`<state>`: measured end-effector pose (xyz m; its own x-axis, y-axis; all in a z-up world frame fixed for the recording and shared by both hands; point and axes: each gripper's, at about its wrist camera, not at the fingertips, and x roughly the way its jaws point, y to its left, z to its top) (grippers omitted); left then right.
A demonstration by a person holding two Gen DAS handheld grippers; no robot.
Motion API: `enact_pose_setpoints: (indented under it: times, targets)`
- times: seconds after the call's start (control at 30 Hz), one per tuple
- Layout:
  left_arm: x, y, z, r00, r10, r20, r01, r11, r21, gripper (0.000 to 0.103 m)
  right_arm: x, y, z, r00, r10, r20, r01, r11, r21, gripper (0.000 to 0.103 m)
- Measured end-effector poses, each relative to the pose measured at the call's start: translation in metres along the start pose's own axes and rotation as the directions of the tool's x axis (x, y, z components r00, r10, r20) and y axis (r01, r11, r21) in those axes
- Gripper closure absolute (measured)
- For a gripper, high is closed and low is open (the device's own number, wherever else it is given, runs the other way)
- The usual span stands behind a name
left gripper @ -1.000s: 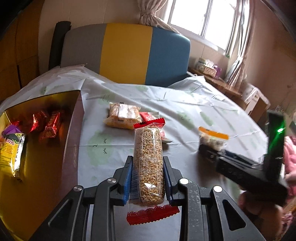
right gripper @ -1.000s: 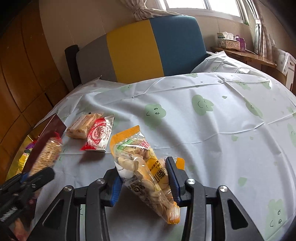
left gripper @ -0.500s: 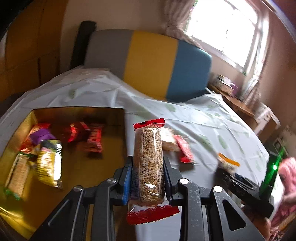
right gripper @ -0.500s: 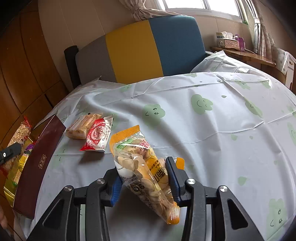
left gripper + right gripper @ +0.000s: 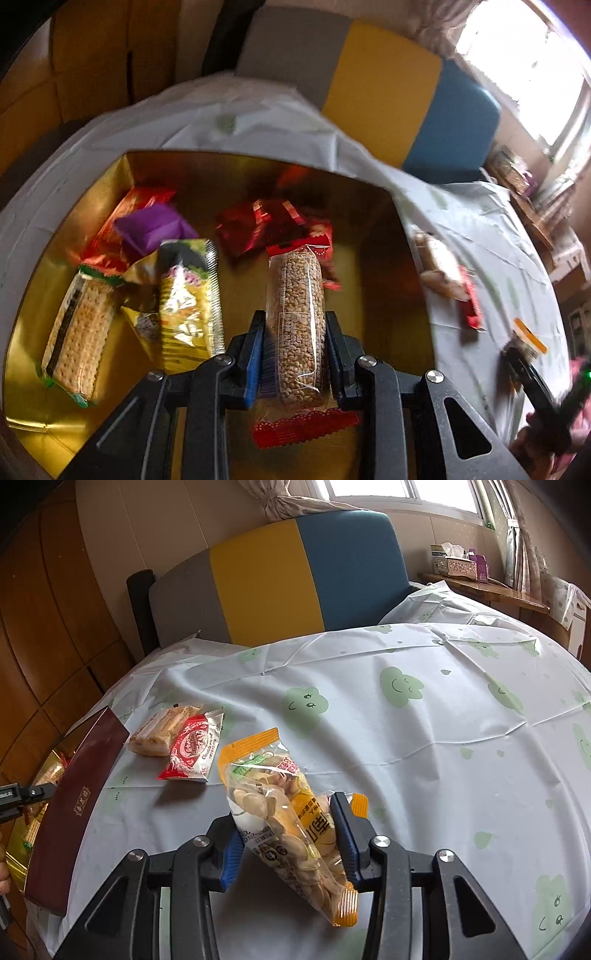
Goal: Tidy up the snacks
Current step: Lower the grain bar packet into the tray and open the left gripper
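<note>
- My left tongs [image 5: 295, 354] are clamped on a long clear packet of puffed-grain bar [image 5: 297, 325], red crimped ends fore and aft; the blue pads press both its long sides.
- The packet points straight out ahead of the left tongs and hangs over the open gold-lined box [image 5: 373, 295], not touching its floor as far as I can tell.
- In the box, just left of the left tongs: a yellow-green snack packet [image 5: 188, 291], and further left a cracker packet [image 5: 79, 332] with green trim.
- Ahead and left of those tongs: a purple pouch [image 5: 153, 227] lying on an orange-red wrapper [image 5: 129, 214]. Straight ahead, beyond the packet tip: shiny red wrappers [image 5: 258, 221], blurred.
- My right tongs [image 5: 288, 834] grip a clear bag of pale round chips [image 5: 284, 812] with orange ends, tilted, its lower end hanging near the white smiley-print cloth on the table [image 5: 424, 738].
- Ahead-left of the right tongs, on the table: a red-and-white chocolate packet [image 5: 194, 747] touching a tan wafer packet [image 5: 162, 725] beyond it.
- Far left of the right tongs: the box's maroon outer wall [image 5: 74, 801], with the left tongs' black tip over it at the frame edge.
</note>
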<state>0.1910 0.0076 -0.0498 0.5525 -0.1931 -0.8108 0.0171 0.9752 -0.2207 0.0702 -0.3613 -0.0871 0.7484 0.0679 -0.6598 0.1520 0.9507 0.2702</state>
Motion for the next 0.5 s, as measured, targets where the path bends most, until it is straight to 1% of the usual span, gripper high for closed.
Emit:
enact_pose_setpoints:
  times: [0.13,0.2,0.23,0.3,0.33,0.37,0.43,0.5]
  targets:
    - [0.010,0.005,0.005,0.999,0.007,-0.047,-0.007,1.000,-0.013,0.073,0.000,0.000,0.000,1.000,0.001,0.000,-0.001,1.000,0.001,0.058]
    - [0.015,0.002,0.008,0.997,0.055,-0.061,-0.055,0.998,0.003,0.073,0.000,0.000,0.000,1.000,0.000,0.000,0.000,1.000,-0.001,0.058]
    - [0.017,0.002,0.010,0.996,0.059,-0.074,-0.059,0.998,0.001,0.073,0.000,0.000,0.000,1.000,0.001,0.000,-0.001,1.000,0.000,0.058]
    - [0.023,0.002,0.013,0.993,0.040,-0.107,-0.041,0.999,-0.008,0.072,0.000,0.000,0.000,1.000,0.001,0.000,-0.001,1.000,0.001,0.058]
    - [0.024,0.003,0.015,0.994,0.031,-0.109,-0.034,0.999,-0.025,0.070,0.000,0.000,0.000,1.000,0.001,0.001,-0.001,1.000,0.002,0.058]
    - [0.024,0.004,0.016,0.994,0.027,-0.106,-0.031,0.999,-0.035,0.061,0.000,-0.001,0.000,1.000,0.001,0.000,-0.001,1.000,0.003,0.058]
    - [0.021,0.004,0.017,0.996,0.008,-0.083,-0.011,0.999,-0.042,0.051,0.000,-0.001,-0.001,1.000,0.001,0.001,-0.001,1.000,0.004,0.058]
    - [0.014,0.003,0.015,0.999,0.020,-0.050,-0.021,1.000,-0.020,0.051,0.000,-0.001,-0.001,1.000,0.002,0.000,-0.002,1.000,0.005,0.058]
